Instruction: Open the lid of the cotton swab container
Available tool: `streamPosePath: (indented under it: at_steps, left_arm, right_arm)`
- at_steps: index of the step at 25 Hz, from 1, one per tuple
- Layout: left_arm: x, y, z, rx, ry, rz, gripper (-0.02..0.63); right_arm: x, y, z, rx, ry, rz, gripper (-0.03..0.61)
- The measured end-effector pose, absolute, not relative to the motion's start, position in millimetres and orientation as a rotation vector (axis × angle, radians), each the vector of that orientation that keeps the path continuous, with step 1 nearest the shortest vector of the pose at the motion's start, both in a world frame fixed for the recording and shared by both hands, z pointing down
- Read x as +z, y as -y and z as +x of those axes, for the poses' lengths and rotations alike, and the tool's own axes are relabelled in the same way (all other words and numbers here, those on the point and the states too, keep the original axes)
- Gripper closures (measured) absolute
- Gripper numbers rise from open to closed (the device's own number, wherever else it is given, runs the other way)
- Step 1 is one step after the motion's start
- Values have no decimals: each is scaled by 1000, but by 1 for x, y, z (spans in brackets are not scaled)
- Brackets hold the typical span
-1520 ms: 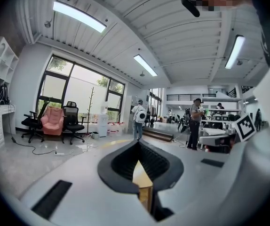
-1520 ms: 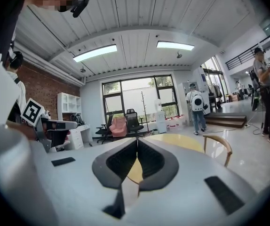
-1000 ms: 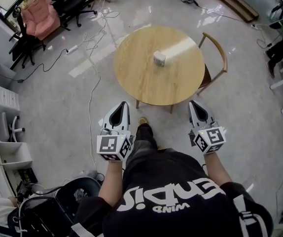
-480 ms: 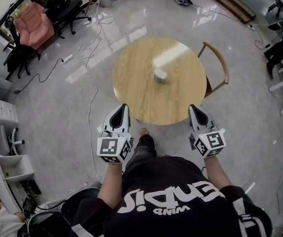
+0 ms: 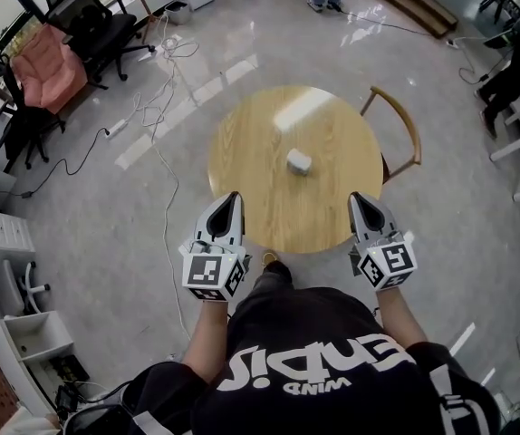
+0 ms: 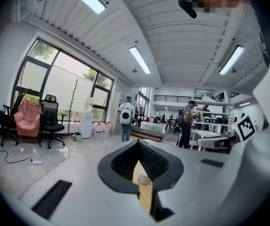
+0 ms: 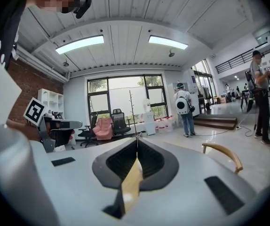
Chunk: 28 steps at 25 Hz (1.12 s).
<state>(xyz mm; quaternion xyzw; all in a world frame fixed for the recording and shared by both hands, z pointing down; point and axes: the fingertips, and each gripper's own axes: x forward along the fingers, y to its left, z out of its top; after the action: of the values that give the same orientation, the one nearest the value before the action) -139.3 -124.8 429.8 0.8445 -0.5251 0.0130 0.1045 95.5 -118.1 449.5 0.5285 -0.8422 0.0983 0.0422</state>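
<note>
The cotton swab container [image 5: 298, 160] sits near the middle of the round table [image 5: 246, 202], lid still on. Our left gripper [image 5: 234, 201] and right gripper [image 5: 358, 201] hover at the table's near edge, both clenched on nothing. We should come in square to the table, brace the body with one claw, and open the other only at the lid.

The round wooden table [image 5: 251, 125] (light-grained) lies just ahead of the left gripper [image 5: 234, 198] and right gripper [image 5: 358, 198]; the cotton swab container [image 5: 298, 160] sits on it, forward and between them.
</note>
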Motion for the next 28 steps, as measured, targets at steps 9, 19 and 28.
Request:
streamPosePath:
  at_steps: [9, 19, 28]
  left_arm:
    - [423, 169, -142, 57, 1446, 2558, 606]
    - [422, 182, -124, 51, 1438, 2564, 606]
    - [413, 194, -107, 32, 1478, 2537, 606]
  right_arm:
    - [435, 151, 91, 269, 2547, 1744, 577]
    - [429, 163, 103, 232, 2574, 1720, 577]
    - [428, 183, 110, 237, 2620, 1590, 573]
